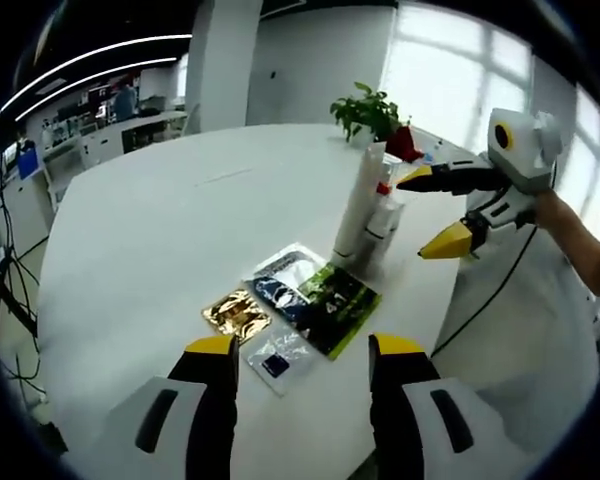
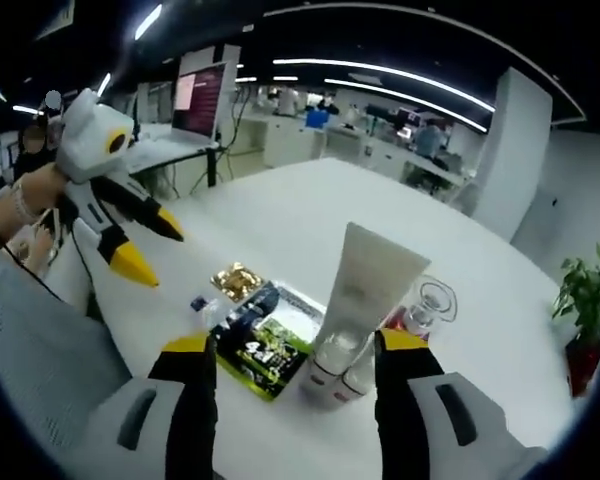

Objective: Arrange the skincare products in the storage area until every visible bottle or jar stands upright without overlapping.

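Standing upright mid-frame, the white tube [image 2: 368,285] and small bottles [image 2: 342,368] cluster beside flat sachets [image 1: 298,300]; both tools [image 1: 302,358] [image 2: 293,352] gape empty, likely poised for sorting.

White-bodied tongs [image 1: 305,365] with black inner faces, dark slots and yellow-tipped jaws.

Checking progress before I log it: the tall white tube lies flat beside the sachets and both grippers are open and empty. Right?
Not quite. The tall white tube stands upright on its cap beside the sachets, as the right gripper view shows. The rest holds: the left gripper and right gripper are open and empty.
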Action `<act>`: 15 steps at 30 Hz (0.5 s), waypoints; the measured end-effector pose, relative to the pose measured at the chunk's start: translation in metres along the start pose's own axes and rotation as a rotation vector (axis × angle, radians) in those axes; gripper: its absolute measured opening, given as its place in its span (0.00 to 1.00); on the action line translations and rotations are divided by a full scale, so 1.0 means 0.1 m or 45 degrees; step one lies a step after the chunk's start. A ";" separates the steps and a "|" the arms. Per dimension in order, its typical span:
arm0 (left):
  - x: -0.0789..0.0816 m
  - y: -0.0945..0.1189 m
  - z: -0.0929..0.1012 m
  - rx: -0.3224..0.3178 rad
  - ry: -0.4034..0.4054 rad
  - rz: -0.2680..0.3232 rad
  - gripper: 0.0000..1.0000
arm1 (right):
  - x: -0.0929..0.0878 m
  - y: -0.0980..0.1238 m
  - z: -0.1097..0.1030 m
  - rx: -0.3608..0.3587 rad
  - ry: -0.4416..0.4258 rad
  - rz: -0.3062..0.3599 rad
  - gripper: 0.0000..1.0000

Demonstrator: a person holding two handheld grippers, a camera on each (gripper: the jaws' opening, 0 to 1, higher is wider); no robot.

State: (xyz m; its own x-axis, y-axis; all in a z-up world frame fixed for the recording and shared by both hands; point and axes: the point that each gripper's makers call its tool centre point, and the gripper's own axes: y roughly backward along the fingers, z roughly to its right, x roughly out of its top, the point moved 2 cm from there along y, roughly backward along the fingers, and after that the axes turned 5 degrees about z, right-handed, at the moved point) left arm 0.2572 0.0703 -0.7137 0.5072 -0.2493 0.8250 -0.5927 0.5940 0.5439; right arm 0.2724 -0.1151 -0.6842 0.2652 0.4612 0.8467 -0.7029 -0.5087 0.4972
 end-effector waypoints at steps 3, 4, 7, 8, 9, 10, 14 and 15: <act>-0.02 0.01 0.03 0.009 -0.008 -0.002 0.50 | -0.04 0.05 0.05 -0.013 0.000 -0.002 0.72; -0.03 0.02 0.03 0.013 -0.012 -0.007 0.51 | -0.05 0.06 0.07 -0.018 -0.008 -0.002 0.73; -0.07 0.06 0.05 0.024 -0.009 -0.012 0.56 | -0.10 0.11 0.11 -0.026 -0.022 -0.005 0.77; -0.07 0.07 0.06 0.027 -0.010 -0.010 0.58 | -0.11 0.13 0.12 -0.028 -0.024 -0.008 0.78; -0.07 0.08 0.06 0.035 -0.016 -0.006 0.60 | -0.13 0.15 0.13 -0.032 -0.031 -0.009 0.79; -0.08 0.09 0.07 0.038 -0.021 -0.005 0.62 | -0.15 0.17 0.14 -0.033 -0.034 -0.010 0.80; -0.10 0.13 0.14 0.045 -0.041 0.000 0.70 | -0.21 0.25 0.19 -0.046 -0.050 -0.021 0.82; -0.09 0.14 0.15 0.050 -0.041 0.005 0.72 | -0.21 0.27 0.20 -0.046 -0.058 -0.016 0.83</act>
State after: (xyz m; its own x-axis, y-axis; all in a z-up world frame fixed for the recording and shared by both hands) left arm 0.2352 0.0696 -0.7117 0.4849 -0.2721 0.8312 -0.6189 0.5646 0.5460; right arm 0.2612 -0.1529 -0.6853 0.3033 0.4332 0.8487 -0.7223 -0.4764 0.5013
